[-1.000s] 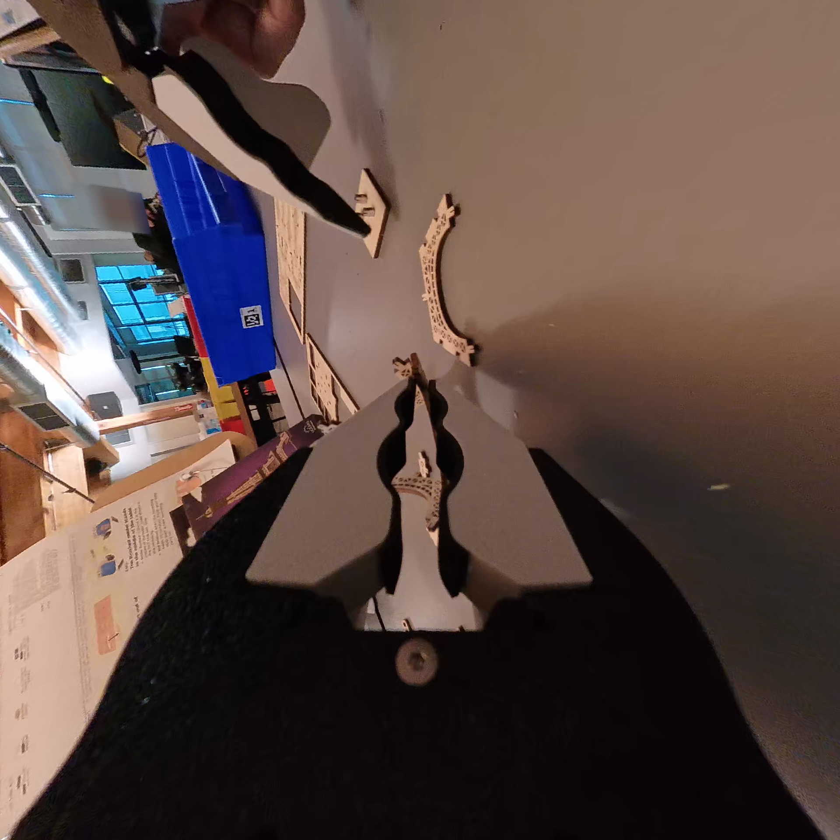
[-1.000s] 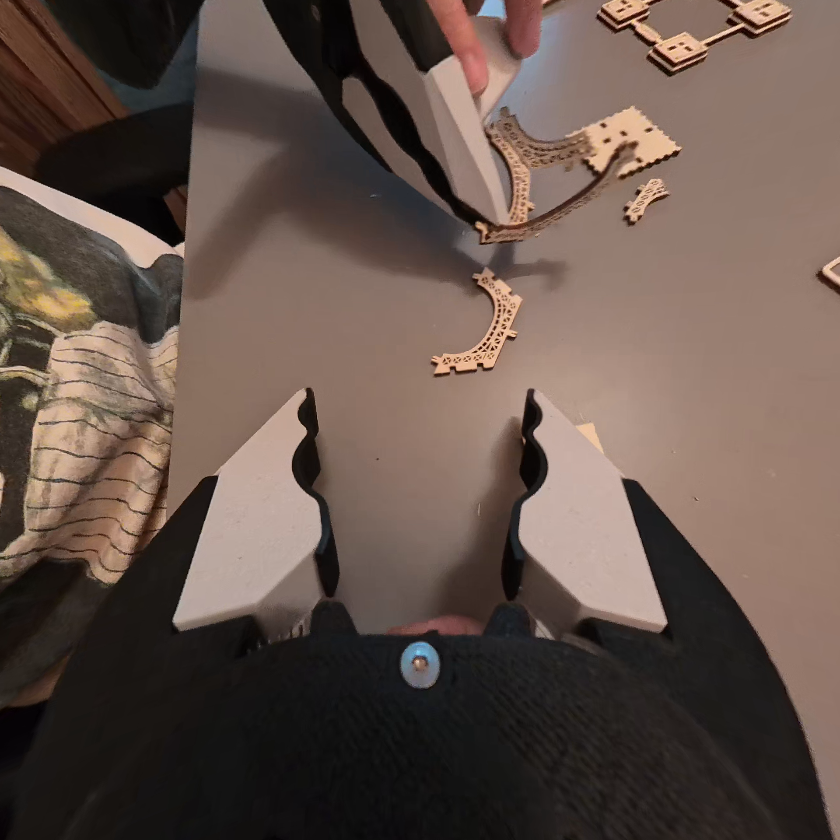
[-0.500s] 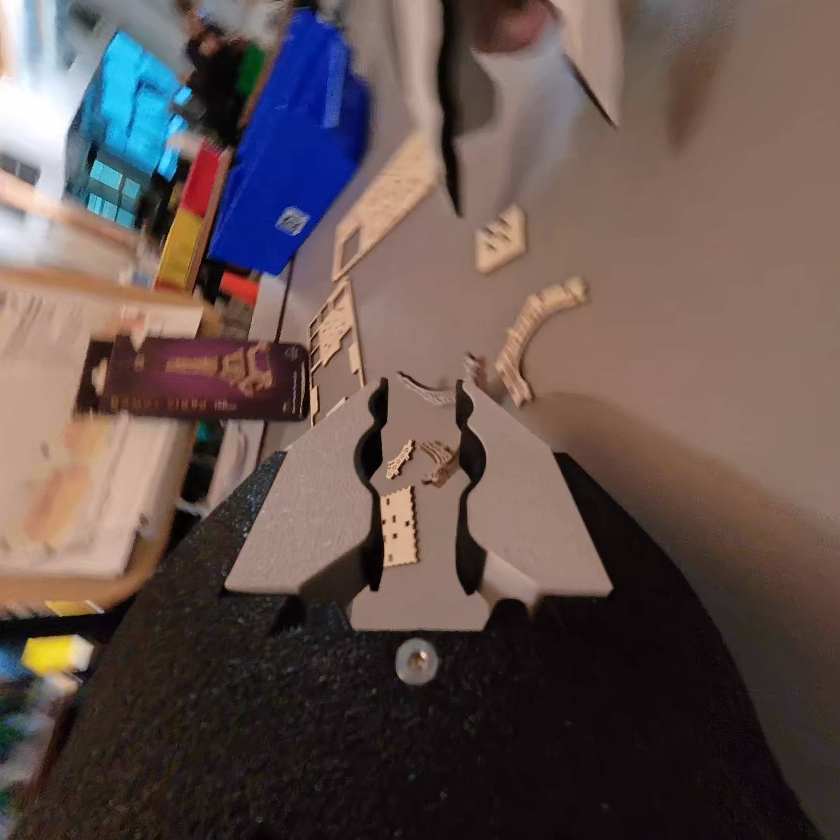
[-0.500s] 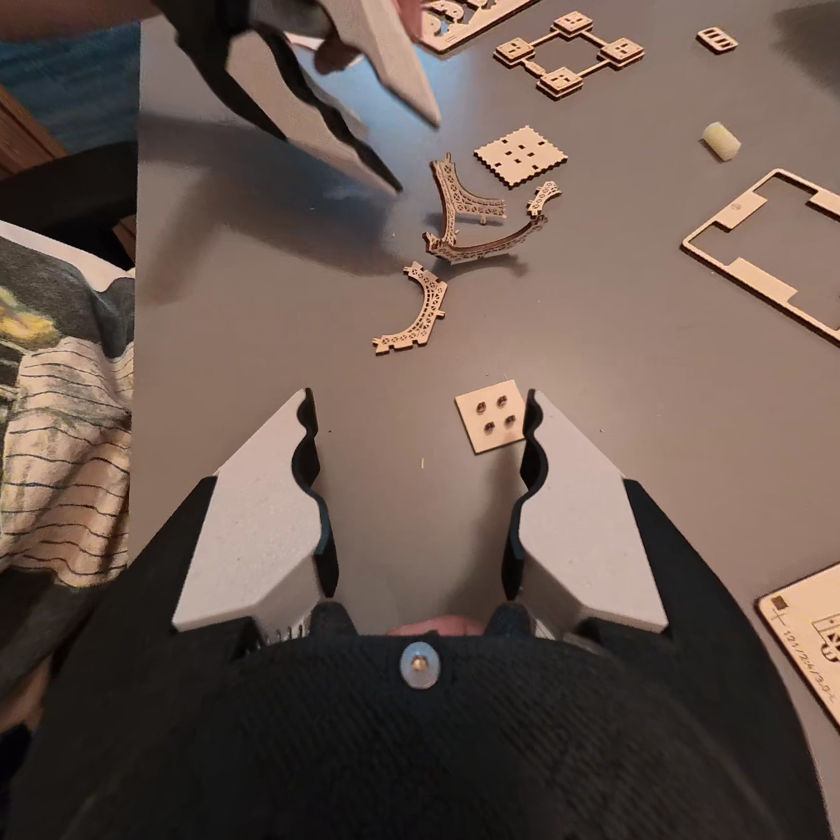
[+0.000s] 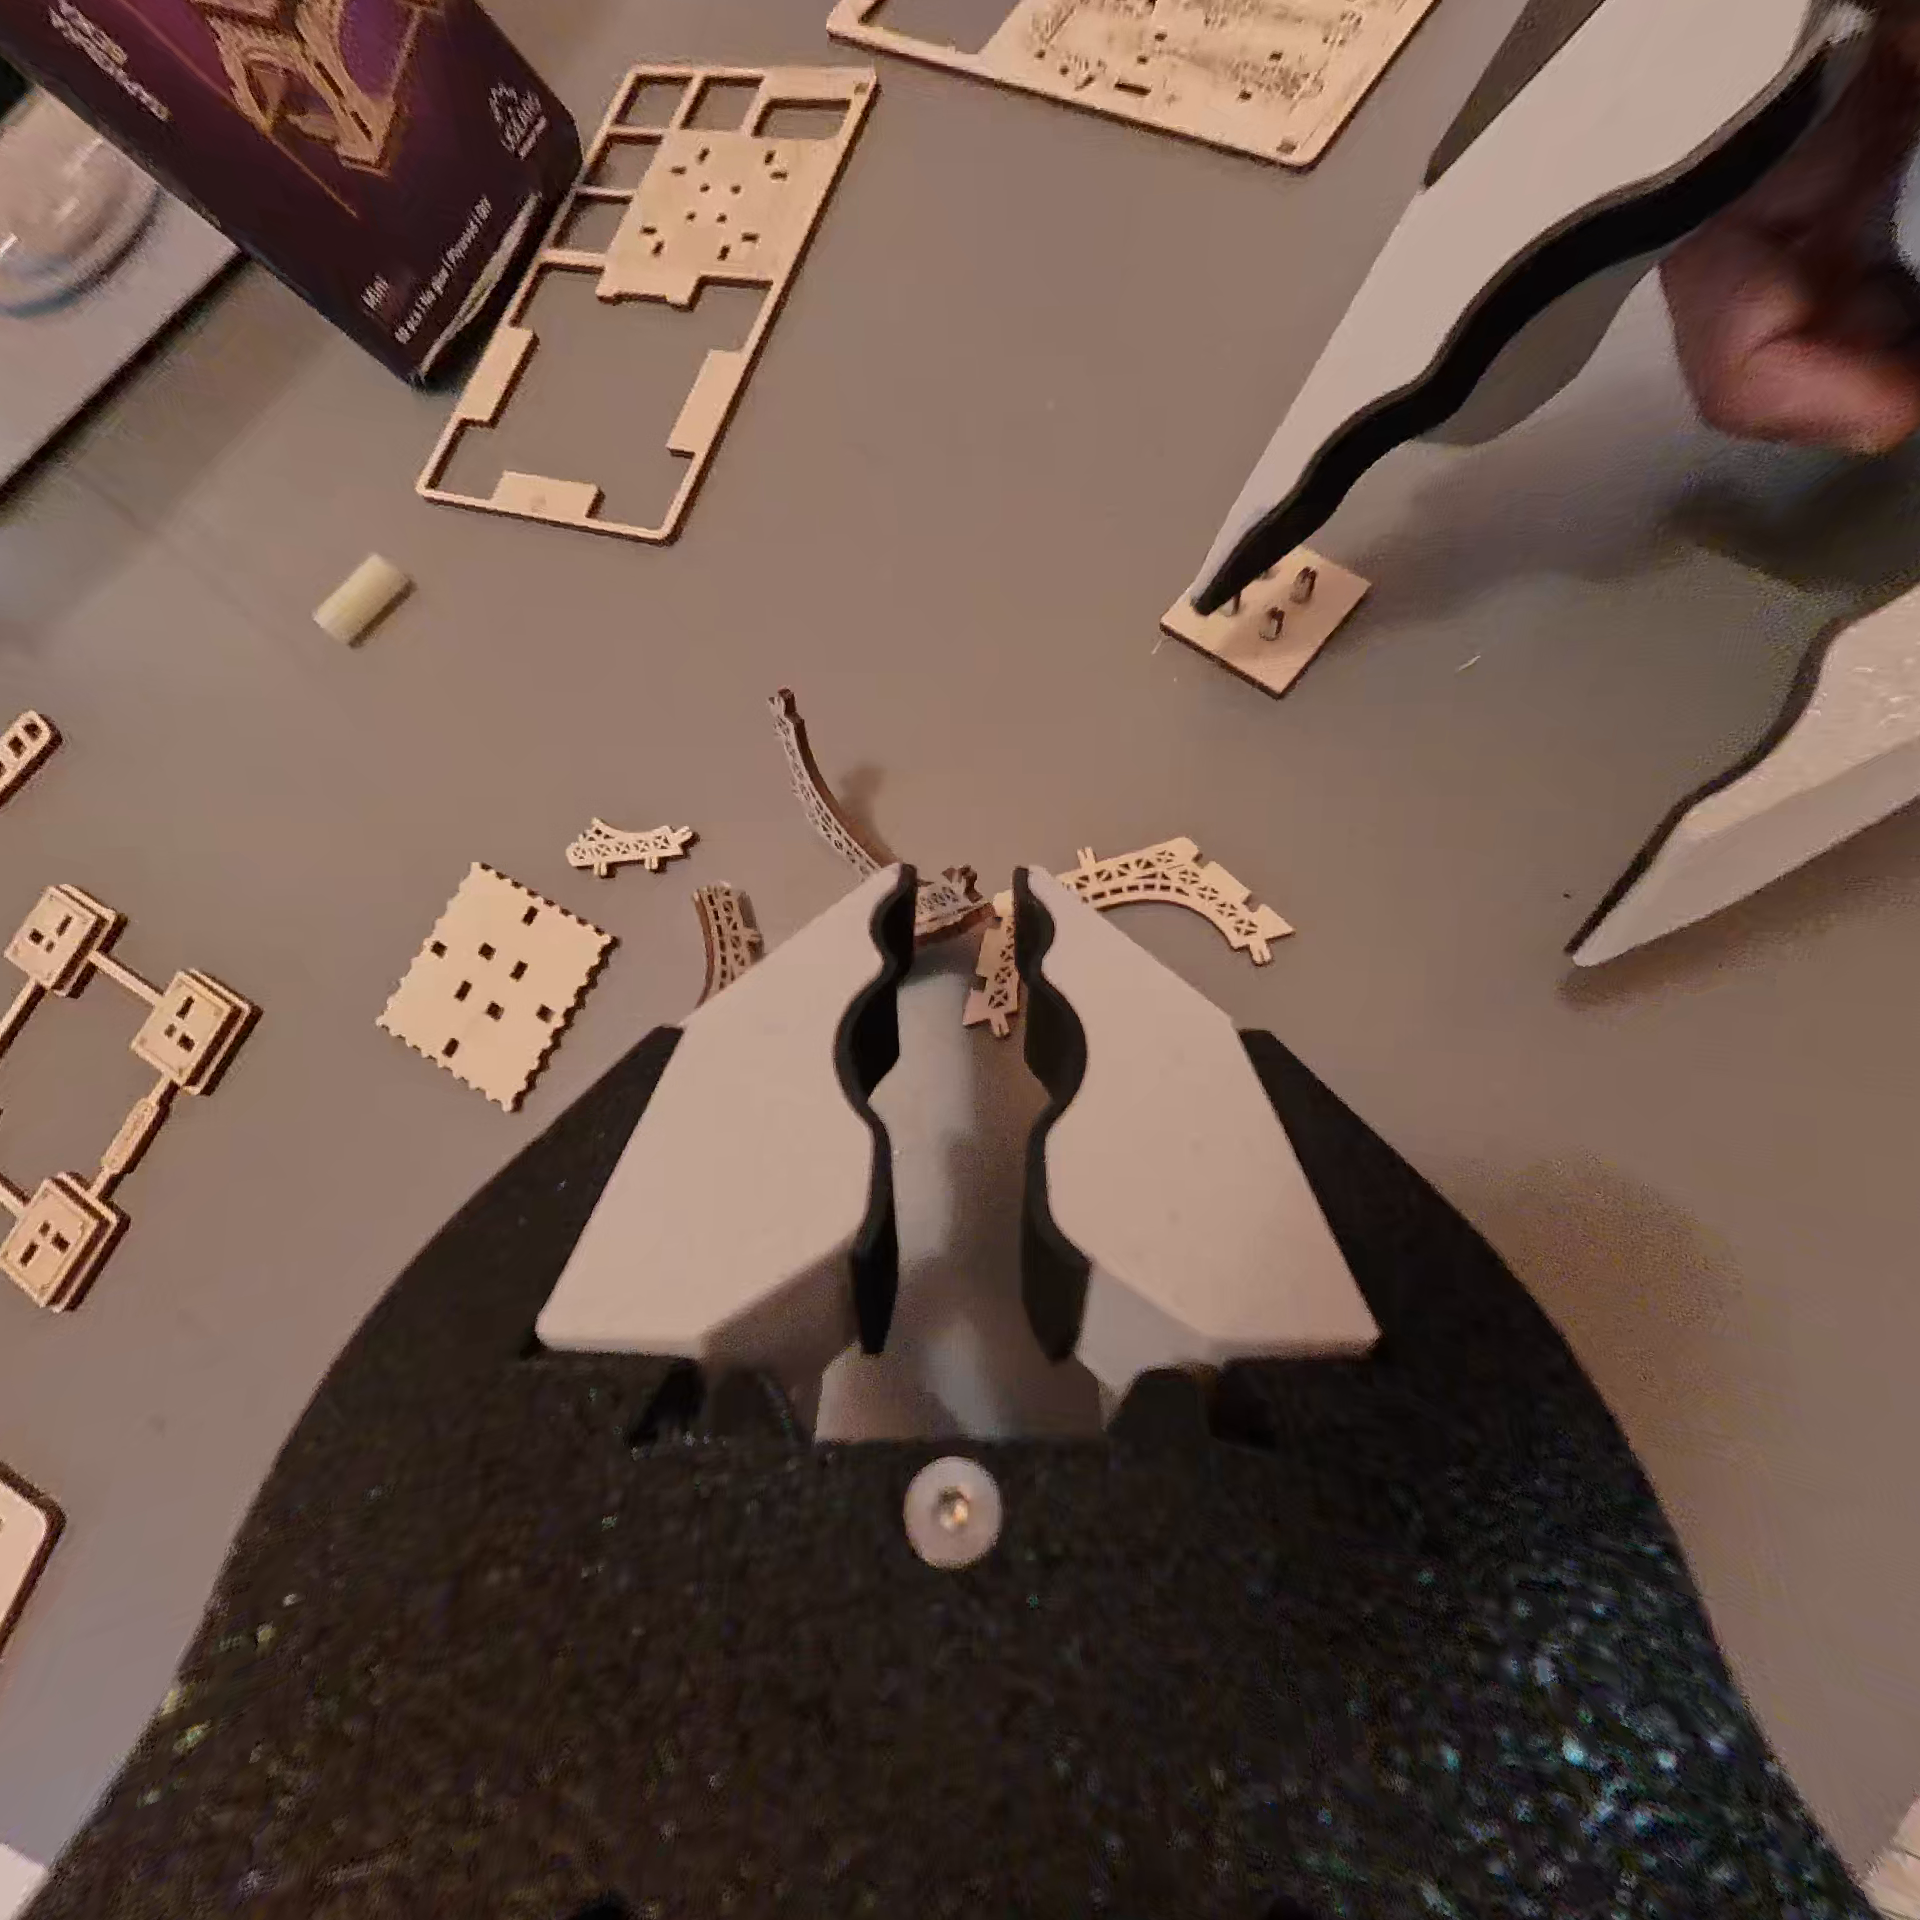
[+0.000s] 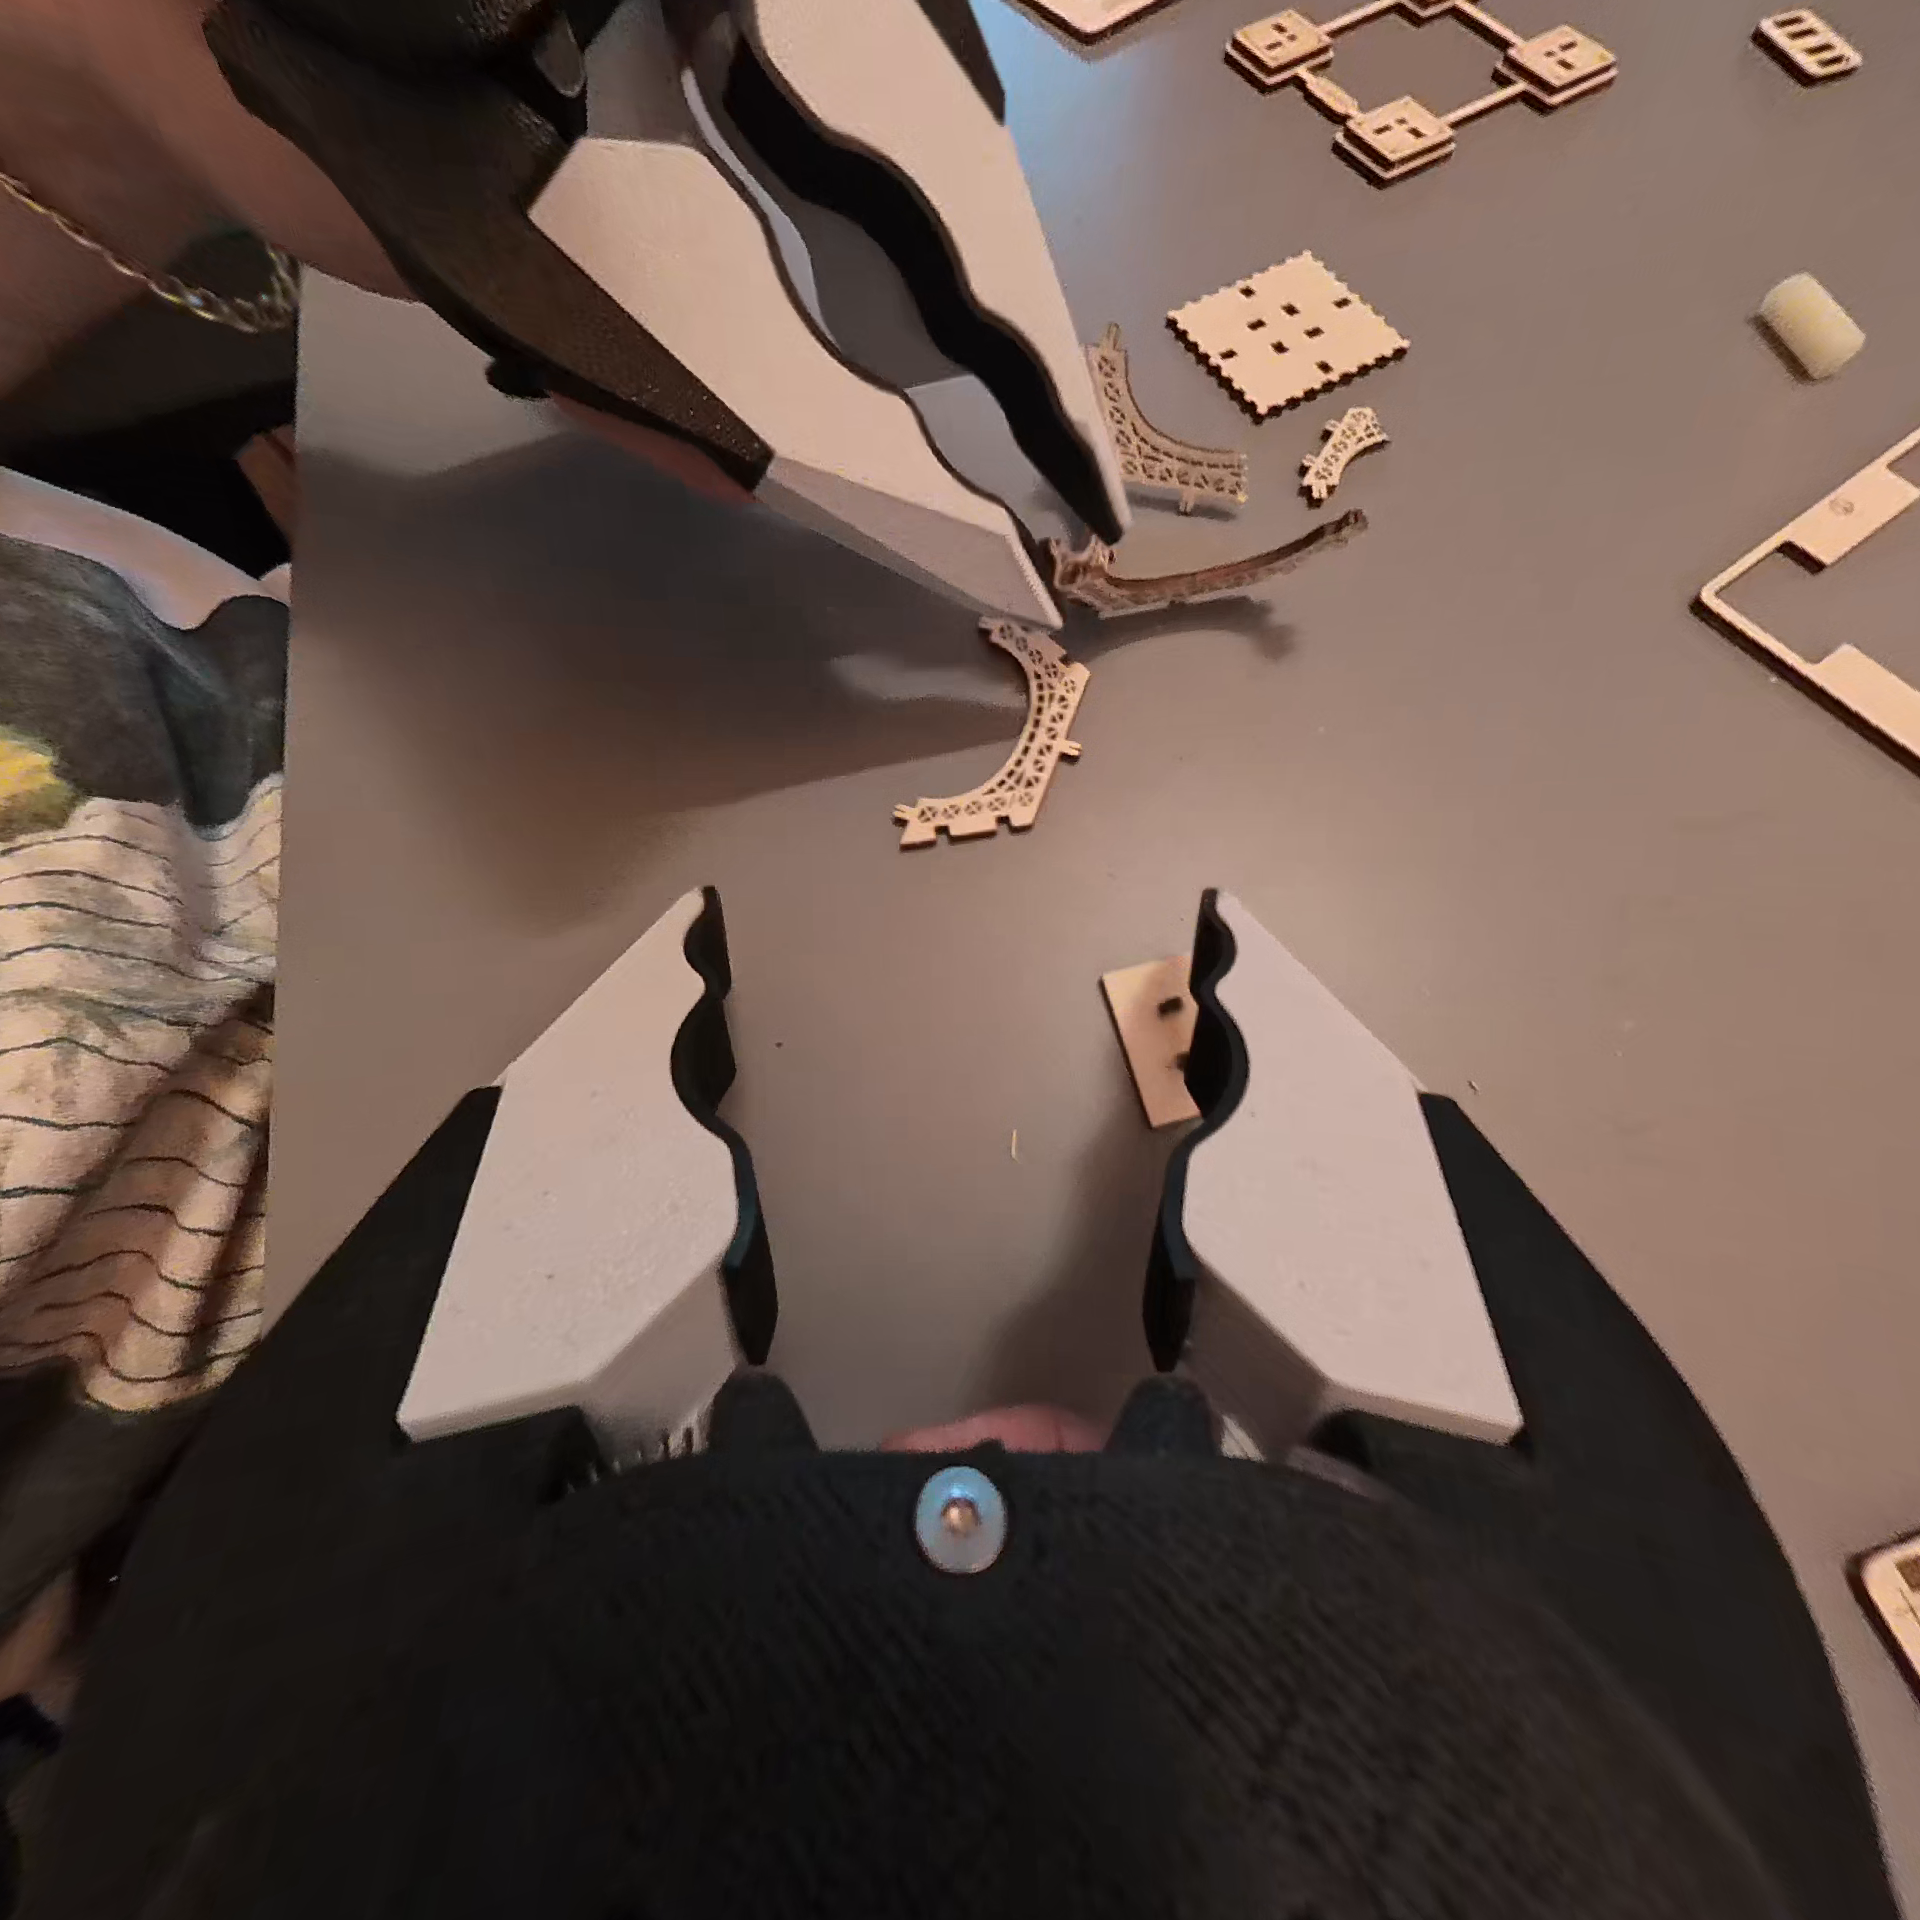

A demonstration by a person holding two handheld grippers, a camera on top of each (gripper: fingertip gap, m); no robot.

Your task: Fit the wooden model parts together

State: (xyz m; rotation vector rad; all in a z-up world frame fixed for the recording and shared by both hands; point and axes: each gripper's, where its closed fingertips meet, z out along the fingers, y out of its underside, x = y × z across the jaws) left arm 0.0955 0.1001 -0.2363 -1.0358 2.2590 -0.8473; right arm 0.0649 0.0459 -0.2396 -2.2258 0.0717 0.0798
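The table [image 5: 935,582] is plain grey. The wooden model parts are pale beige: the curved lattice piece [image 6: 1013,753] has a pattern of small crosses, the toothed square plate [image 5: 497,985] has dark rectangular slots, and the small square plate [image 5: 1273,613] has dark slots too. The box [image 5: 312,156] is dark purple with a tan tower picture. Both grippers have light grey fingers [image 6: 592,1174] with black wavy inner pads and black speckled bodies. The small cylinder [image 5: 362,600] is cream.
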